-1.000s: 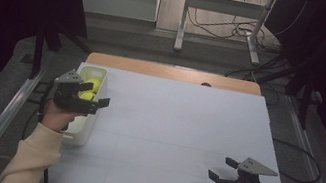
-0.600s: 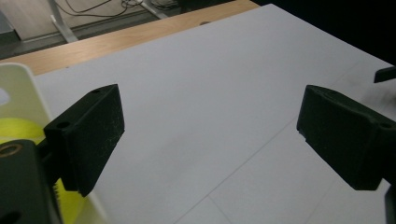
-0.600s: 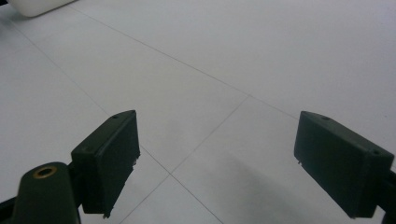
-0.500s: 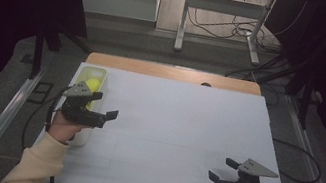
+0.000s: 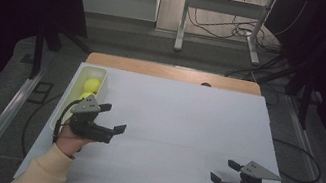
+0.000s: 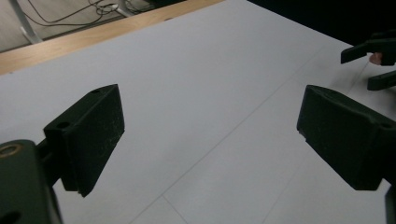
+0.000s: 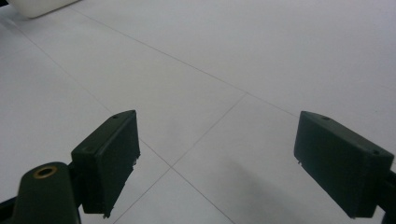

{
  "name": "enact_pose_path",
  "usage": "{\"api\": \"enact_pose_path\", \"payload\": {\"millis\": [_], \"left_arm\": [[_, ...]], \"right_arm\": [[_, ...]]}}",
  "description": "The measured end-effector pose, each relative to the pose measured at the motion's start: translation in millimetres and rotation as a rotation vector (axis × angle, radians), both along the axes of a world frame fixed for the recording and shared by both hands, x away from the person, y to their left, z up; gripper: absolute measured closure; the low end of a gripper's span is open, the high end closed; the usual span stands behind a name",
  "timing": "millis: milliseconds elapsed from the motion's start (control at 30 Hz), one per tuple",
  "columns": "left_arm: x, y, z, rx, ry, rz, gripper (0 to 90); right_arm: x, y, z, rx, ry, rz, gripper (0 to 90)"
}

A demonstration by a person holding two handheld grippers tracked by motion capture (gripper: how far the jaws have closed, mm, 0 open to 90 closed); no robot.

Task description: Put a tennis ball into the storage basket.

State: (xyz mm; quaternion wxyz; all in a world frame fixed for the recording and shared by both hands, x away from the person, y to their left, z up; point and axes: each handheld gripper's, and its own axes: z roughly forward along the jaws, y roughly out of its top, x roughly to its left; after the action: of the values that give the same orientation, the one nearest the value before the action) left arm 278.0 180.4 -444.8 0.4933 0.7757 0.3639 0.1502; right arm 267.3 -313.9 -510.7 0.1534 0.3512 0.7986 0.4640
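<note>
A narrow white bin [image 5: 69, 94] lies along the left edge of the table, and two yellow balls [image 5: 92, 84] show in its far end. My left gripper [image 5: 112, 117] hovers just right of the bin's near half, open, nothing between its jaws. In the left gripper view the left gripper [image 6: 210, 126] has only bare white sheet in the gap. My right gripper [image 5: 224, 171] stands open and empty at the near right of the table. In the right gripper view the right gripper [image 7: 215, 158] faces bare sheet with faint fold lines.
A white sheet [image 5: 181, 120] covers the tabletop, with a wooden strip [image 5: 169, 72] along its far edge. The bin's corner [image 7: 37, 7] shows at top left of the right gripper view. The right gripper [image 6: 373, 56] appears far off in the left gripper view. Table legs and cables lie on the floor beyond.
My left gripper has moved from above the bin toward the near side and to the right, over the sheet, uncovering the yellow balls. The right gripper has stayed nearly still.
</note>
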Motion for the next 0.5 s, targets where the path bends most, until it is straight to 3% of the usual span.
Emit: {"api": "enact_pose_path", "payload": {"millis": [500], "left_arm": [[-34.6, -6.3, -24.7, -0.002, 0.002, -0.034, 8.7]], "right_arm": [[-1.6, 0.1, 0.7, 0.005, -0.010, 0.008, 14.9]]}}
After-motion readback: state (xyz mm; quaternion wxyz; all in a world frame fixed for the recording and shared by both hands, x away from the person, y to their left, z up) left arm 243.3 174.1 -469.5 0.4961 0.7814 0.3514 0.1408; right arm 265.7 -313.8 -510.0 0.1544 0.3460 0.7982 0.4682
